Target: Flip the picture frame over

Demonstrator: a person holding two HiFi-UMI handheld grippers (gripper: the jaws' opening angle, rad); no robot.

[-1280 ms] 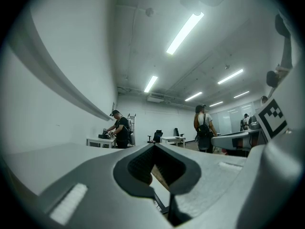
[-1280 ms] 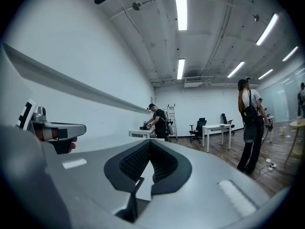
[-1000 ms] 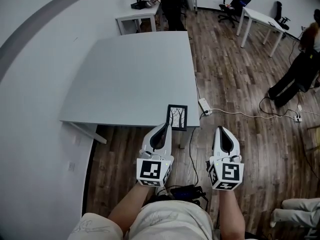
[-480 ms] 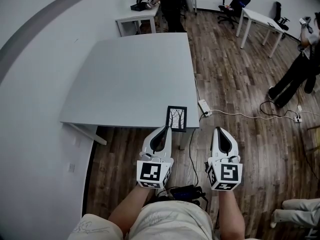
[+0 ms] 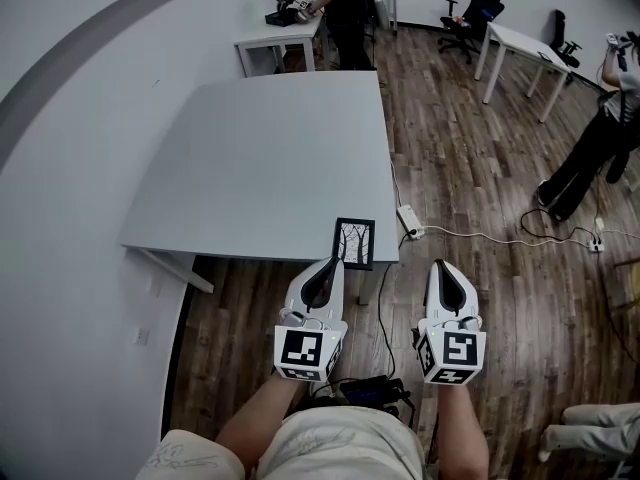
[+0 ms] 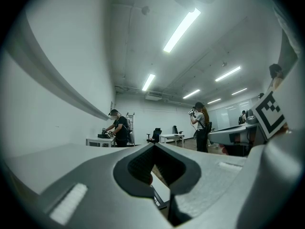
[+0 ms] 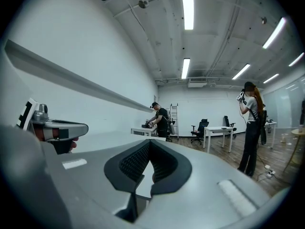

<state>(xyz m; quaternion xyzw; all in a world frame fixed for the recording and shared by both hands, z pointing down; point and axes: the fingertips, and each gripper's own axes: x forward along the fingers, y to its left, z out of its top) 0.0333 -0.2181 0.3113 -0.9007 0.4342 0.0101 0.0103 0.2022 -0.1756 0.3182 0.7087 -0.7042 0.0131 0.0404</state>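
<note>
The picture frame (image 5: 354,243) is small and black-edged, with a tree print facing up. It lies flat at the near right corner of the grey table (image 5: 260,158) in the head view. My left gripper (image 5: 329,261) is held in the air just short of the table's near edge, its tip right below the frame, jaws shut and empty. My right gripper (image 5: 441,265) hovers over the floor to the right of the table corner, also shut on nothing. In the gripper views, the left gripper (image 6: 153,146) and the right gripper (image 7: 149,142) show their pads pressed together.
A white power strip (image 5: 408,218) and cables lie on the wood floor right of the table. A person (image 5: 345,8) works at a small white table (image 5: 275,38) behind. Another person (image 5: 595,133) stands at the far right, near a second table (image 5: 520,43) and office chairs.
Both grippers stay almost where they were, shut. The head view has shifted slightly, so the frame sits a little lower in the picture. The person at the right has raised their arms.
</note>
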